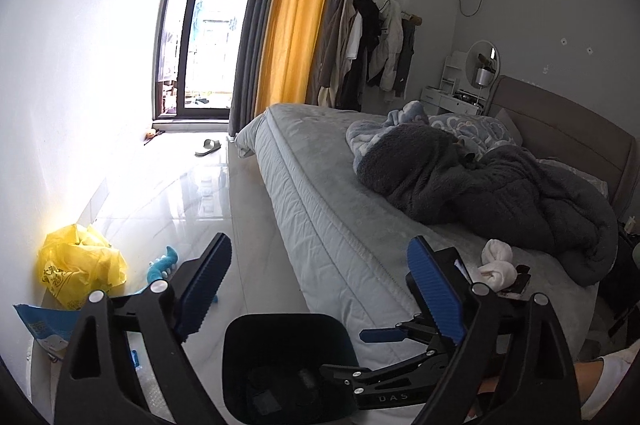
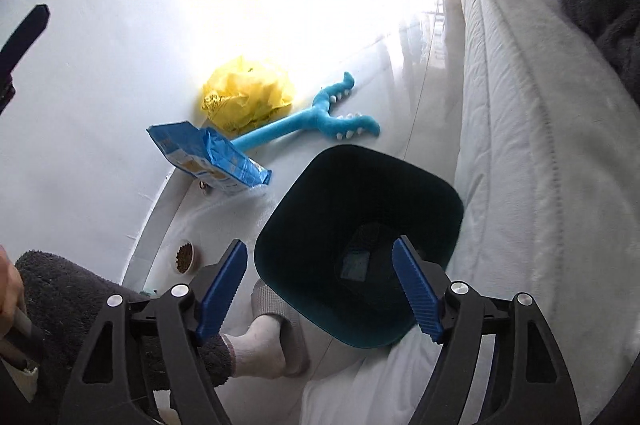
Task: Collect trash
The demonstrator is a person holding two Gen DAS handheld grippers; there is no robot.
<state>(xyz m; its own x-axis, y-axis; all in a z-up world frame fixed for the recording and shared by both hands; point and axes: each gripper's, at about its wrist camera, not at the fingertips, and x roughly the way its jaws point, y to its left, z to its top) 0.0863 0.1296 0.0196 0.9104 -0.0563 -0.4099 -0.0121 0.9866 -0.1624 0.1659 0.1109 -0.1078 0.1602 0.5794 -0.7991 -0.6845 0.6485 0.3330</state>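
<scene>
A dark bin point(image 2: 360, 209) stands on the floor beside the bed, with a few dark items inside; it also shows in the left wrist view point(image 1: 280, 353). A crumpled yellow plastic bag point(image 2: 248, 97) and a blue snack packet point(image 2: 212, 157) lie by the wall; both show in the left wrist view, the bag point(image 1: 78, 263) above the packet point(image 1: 44, 325). My left gripper point(image 1: 320, 265) is open and empty above the bin. My right gripper point(image 2: 320, 289) is open and empty over the bin's mouth, and it shows in the left wrist view point(image 1: 404, 341).
A bed point(image 1: 340, 193) with a grey blanket and white socks point(image 1: 496, 261) fills the right side. A blue plush toy point(image 2: 320, 117) lies on the floor. A small bowl of pellets point(image 2: 185, 257) sits near my foot point(image 2: 264, 345). A slipper point(image 1: 208, 146) lies by the window.
</scene>
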